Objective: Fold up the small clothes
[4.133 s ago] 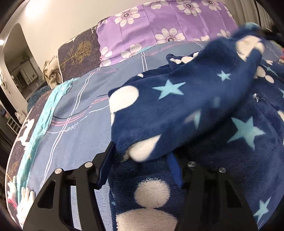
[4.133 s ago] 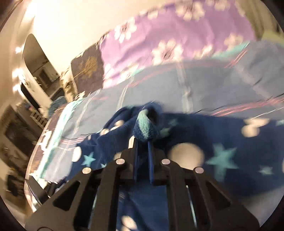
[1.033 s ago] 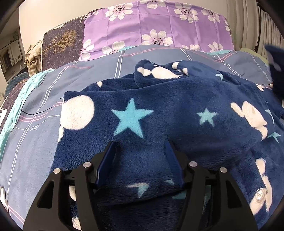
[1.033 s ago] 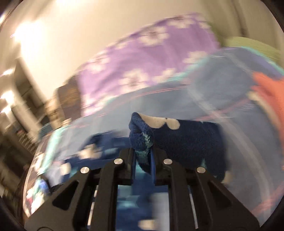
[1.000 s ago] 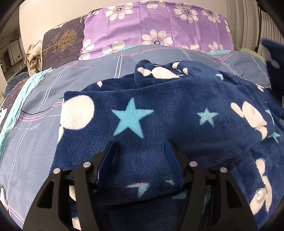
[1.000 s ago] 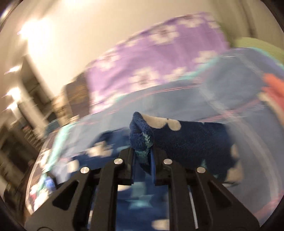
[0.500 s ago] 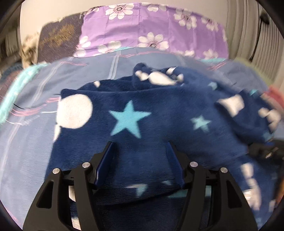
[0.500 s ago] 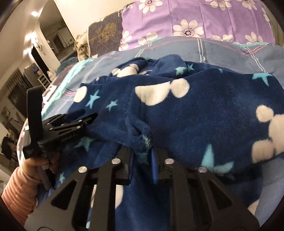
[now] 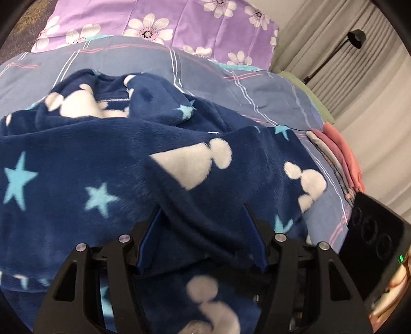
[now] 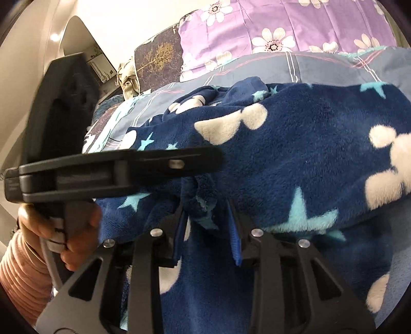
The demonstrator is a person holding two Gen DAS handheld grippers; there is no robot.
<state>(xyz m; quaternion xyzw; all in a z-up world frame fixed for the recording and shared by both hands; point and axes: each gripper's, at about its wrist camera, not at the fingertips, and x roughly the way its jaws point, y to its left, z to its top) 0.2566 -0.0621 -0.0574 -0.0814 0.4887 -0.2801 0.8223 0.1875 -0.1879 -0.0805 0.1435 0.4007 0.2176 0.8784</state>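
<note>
The navy fleece garment (image 9: 179, 164), patterned with white mouse heads and pale blue stars, lies on the blue-grey striped bedspread (image 9: 257, 90), with the purple flowered pillow (image 9: 179, 23) beyond it at 12 o'clock. It looks part-folded: in the left wrist view 1 flap lies doubled over the body of the garment, its folded edge running from the centre down toward 5 o'clock, but the heap is still lumpy and a bunched collar or sleeve sticks up near 11 o'clock. The left gripper (image 9: 203, 239) has its jaws about half apart and closing, with the thick folded edge lying between them; whether the pads already press the fleece I cannot tell. In the right wrist view the right gripper (image 10: 208, 228) has its jaws opening around a teal-trimmed hem or cuff that sits between them, so that grip reads as being let go with the flap just laid down. The left tool's black body crosses that view from 9 o'clock, held by a hand (image 10: 77, 244) in a pink ribbed sleeve (image 10: 23, 280). A stack of folded pink and pale clothes (image 9: 339, 161) sits at 3 o'clock on the bed edge, which suggests finished pieces. My judgement: 1 fold is placed; smoothing, at least 1 more fold and moving it to the stack remain
</note>
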